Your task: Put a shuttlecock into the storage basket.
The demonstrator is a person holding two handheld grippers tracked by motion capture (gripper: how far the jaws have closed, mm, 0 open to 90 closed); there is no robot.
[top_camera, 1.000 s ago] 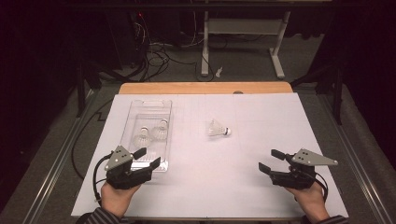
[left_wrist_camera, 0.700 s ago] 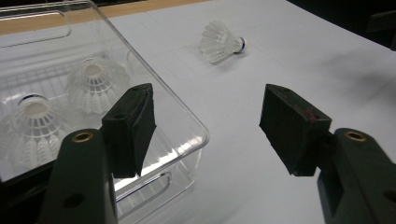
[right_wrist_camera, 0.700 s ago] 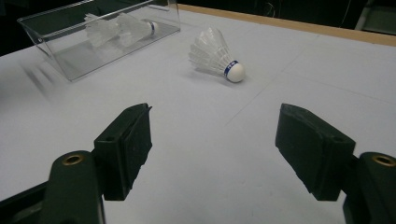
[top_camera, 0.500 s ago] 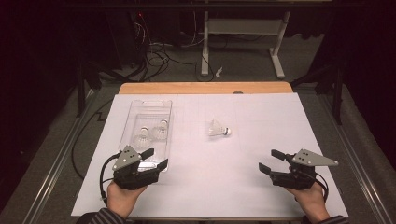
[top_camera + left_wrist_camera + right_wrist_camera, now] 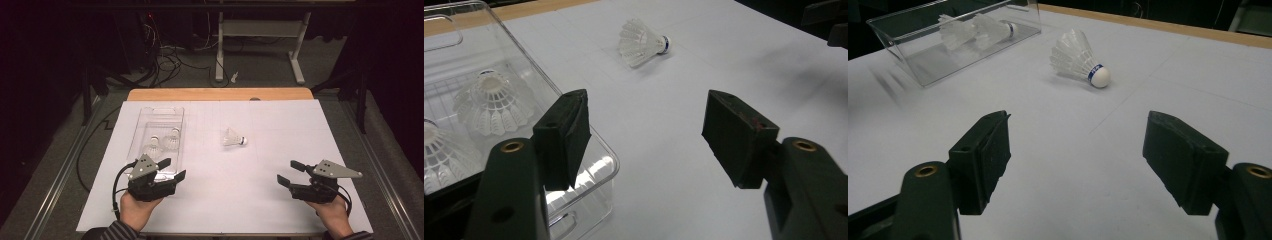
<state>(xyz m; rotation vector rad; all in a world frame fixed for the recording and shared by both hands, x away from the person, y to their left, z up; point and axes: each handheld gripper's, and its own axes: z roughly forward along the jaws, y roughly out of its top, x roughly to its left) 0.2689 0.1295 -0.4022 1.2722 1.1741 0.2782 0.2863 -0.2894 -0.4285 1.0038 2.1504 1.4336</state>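
Note:
A clear plastic box [image 5: 161, 116] lies at the left of the white sheet with two white shuttlecocks [image 5: 171, 141] inside. A third shuttlecock [image 5: 233, 138] lies loose on its side near the middle, cork to the right. My left gripper [image 5: 173, 169] is open at the box's near end, its jaws empty. In the left gripper view the gripper [image 5: 649, 135] has the box corner [image 5: 594, 150] beside one jaw and the loose shuttlecock [image 5: 641, 42] farther ahead. My right gripper [image 5: 288, 172] is open and empty at the near right, and in its own view the gripper [image 5: 1078, 150] faces the shuttlecock [image 5: 1078, 60] and the box [image 5: 923, 55].
The white sheet [image 5: 280, 120] covers the table, with a wooden edge [image 5: 220, 94] at the far side. Beyond it are floor cables [image 5: 170, 55] and a stand's legs [image 5: 260, 35]. A metal rail [image 5: 65, 170] runs along the table's left.
My left gripper has shifted a little to the right along the box's near end. The right gripper and the shuttlecocks have stayed put.

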